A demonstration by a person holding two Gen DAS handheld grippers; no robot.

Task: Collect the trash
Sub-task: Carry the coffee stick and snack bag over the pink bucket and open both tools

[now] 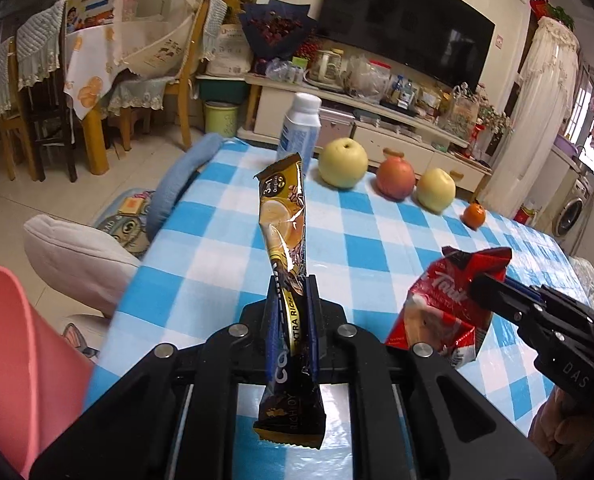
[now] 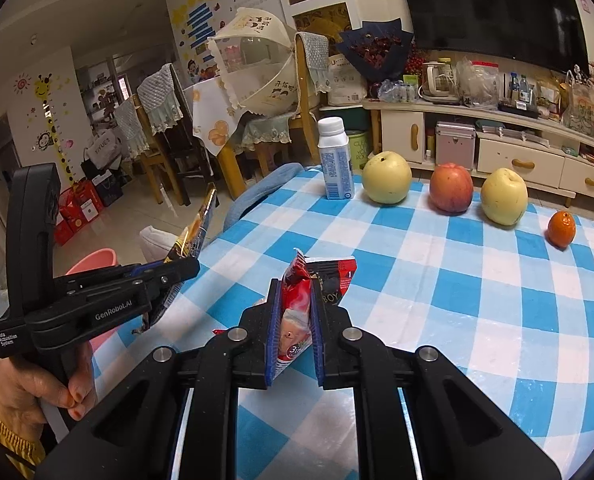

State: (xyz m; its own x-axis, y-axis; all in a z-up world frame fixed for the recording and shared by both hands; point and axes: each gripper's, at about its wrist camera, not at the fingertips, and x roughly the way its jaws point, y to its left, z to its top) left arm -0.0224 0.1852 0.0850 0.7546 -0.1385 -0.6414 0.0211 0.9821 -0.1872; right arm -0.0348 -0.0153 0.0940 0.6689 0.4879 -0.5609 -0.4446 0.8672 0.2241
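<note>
My left gripper (image 1: 291, 280) is shut on a gold-and-black coffee sachet (image 1: 284, 216) and holds it upright above the left side of the checked table (image 1: 377, 248). It also shows in the right wrist view (image 2: 185, 270) with the coffee sachet (image 2: 199, 220). My right gripper (image 2: 293, 284) is shut on a red snack wrapper (image 2: 297, 300) above the table's front. In the left wrist view the right gripper (image 1: 479, 284) pinches the red wrapper (image 1: 437, 312). A pink bin (image 1: 13, 360) stands on the floor left of the table; it also shows in the right wrist view (image 2: 93, 260).
A white bottle (image 2: 334, 160), two yellow pears (image 2: 387, 178) (image 2: 504, 197), a red apple (image 2: 451, 188) and a small orange (image 2: 561, 229) line the table's far edge. A blue cushion (image 1: 181, 176) and white pillow (image 1: 77, 264) lie at the left edge. Chairs stand beyond.
</note>
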